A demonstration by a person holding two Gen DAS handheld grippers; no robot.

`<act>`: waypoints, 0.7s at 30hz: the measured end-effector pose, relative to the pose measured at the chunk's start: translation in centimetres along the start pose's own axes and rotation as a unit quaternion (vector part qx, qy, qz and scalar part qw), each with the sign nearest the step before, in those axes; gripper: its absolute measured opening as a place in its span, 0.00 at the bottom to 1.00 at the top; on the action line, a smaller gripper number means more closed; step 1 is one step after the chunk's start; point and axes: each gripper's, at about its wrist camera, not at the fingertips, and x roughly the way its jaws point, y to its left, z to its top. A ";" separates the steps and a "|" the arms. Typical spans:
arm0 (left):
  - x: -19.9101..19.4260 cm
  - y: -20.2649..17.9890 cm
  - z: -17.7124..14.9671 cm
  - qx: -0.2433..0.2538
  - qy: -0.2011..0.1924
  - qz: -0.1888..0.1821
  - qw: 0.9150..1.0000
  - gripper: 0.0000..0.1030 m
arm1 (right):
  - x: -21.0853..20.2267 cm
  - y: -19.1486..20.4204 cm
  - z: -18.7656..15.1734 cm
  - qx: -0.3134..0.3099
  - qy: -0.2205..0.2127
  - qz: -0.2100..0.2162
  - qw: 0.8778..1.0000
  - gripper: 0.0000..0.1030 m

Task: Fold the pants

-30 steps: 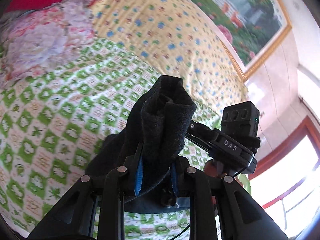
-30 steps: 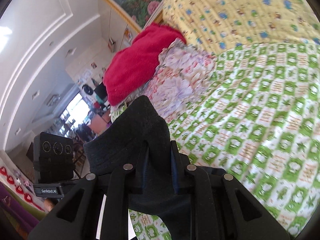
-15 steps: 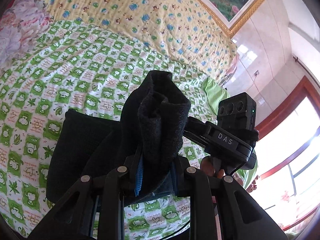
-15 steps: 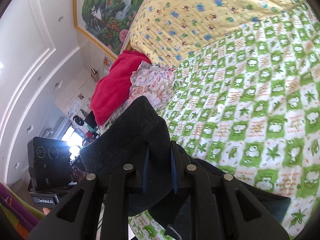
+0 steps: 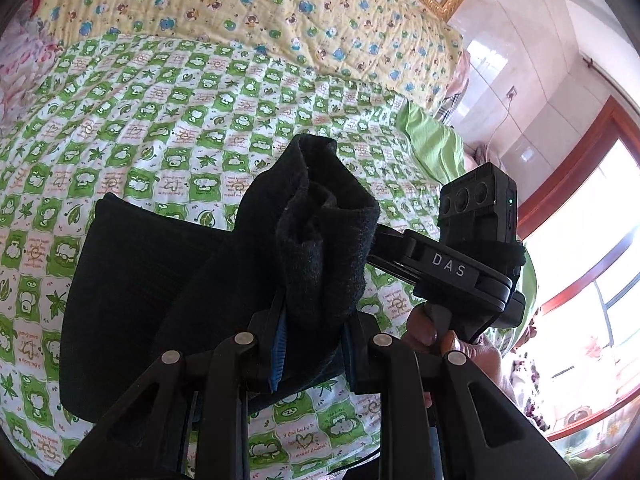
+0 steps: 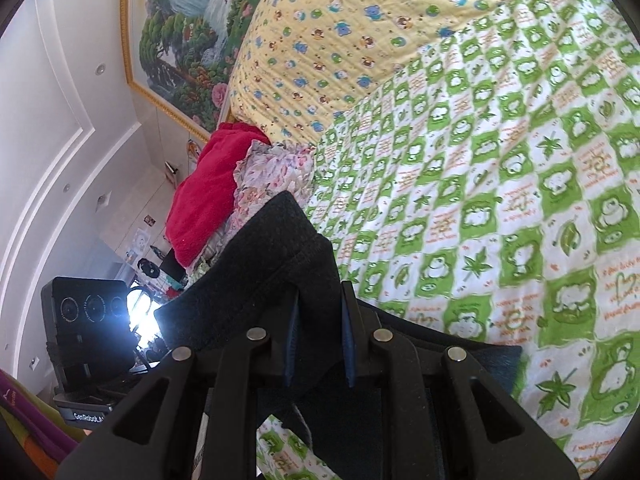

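Fingers of the left gripper [image 5: 310, 344] and the right gripper [image 6: 318, 340] are each clamped on a bunched end of the black pants [image 5: 132, 292], whose remaining cloth lies on the green checked quilt [image 5: 168, 120] below and leftward of the left fingers. Judged step: carrying a fold over; next, lay both held ends down level, then let go. Long axis cannot be told.

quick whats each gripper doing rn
left gripper: shut on the dark pants
right gripper: shut on the dark pants
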 end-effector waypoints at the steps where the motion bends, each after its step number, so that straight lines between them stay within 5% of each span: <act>1: 0.4 -0.2 -0.1 0.004 0.005 0.002 1.000 0.22 | -0.1 -0.3 -0.2 0.003 -0.001 -0.004 1.000 0.20; 8: 2.4 -1.2 -1.2 0.037 0.027 0.000 0.999 0.29 | -1.4 -1.8 -1.7 0.013 -0.006 -0.043 0.999 0.25; 13: 3.7 -1.7 -1.9 0.057 0.049 -0.007 0.997 0.52 | -3.9 -2.5 -2.4 0.025 -0.034 -0.109 0.993 0.26; 21: 3.2 -2.4 -2.7 0.077 0.052 -0.018 0.996 0.66 | -8.3 -2.4 -3.2 0.064 -0.089 -0.141 0.984 0.72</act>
